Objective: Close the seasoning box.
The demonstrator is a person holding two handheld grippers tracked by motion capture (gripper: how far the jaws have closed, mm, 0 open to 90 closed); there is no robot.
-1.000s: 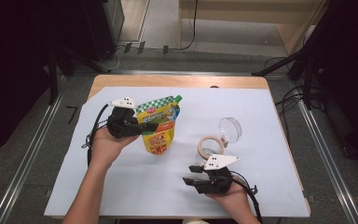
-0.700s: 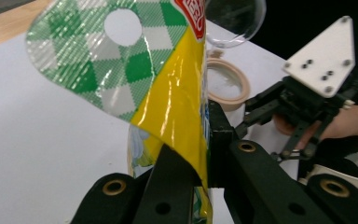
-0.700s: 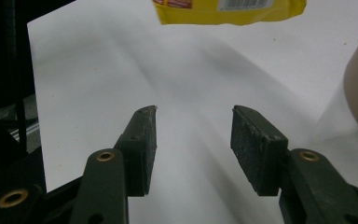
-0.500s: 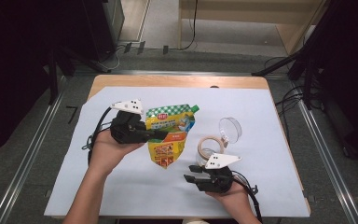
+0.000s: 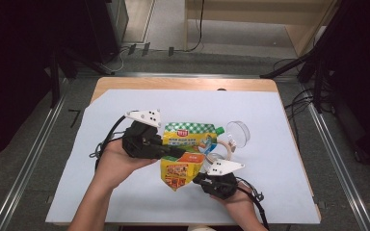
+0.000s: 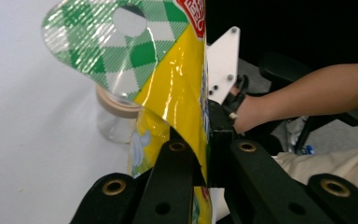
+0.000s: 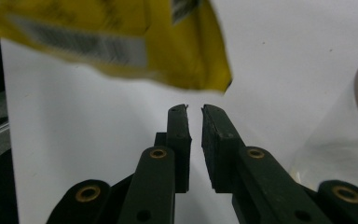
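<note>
Pouch [image 5: 185, 154], green-check top, yellow body: now lifted off the white sheet [image 5: 270, 120] and carried toward table centre vs. 1 s ago, lower corner near right gripper [image 5: 200, 179]. Left gripper [image 5: 176, 153] clamped on pouch mid-body. Right gripper: jaws have just been closing, slim gap left, nothing between them. Left gripper view adds tape roll [image 6: 116, 105] on clear jar [image 6: 114, 128] behind pouch.
</note>
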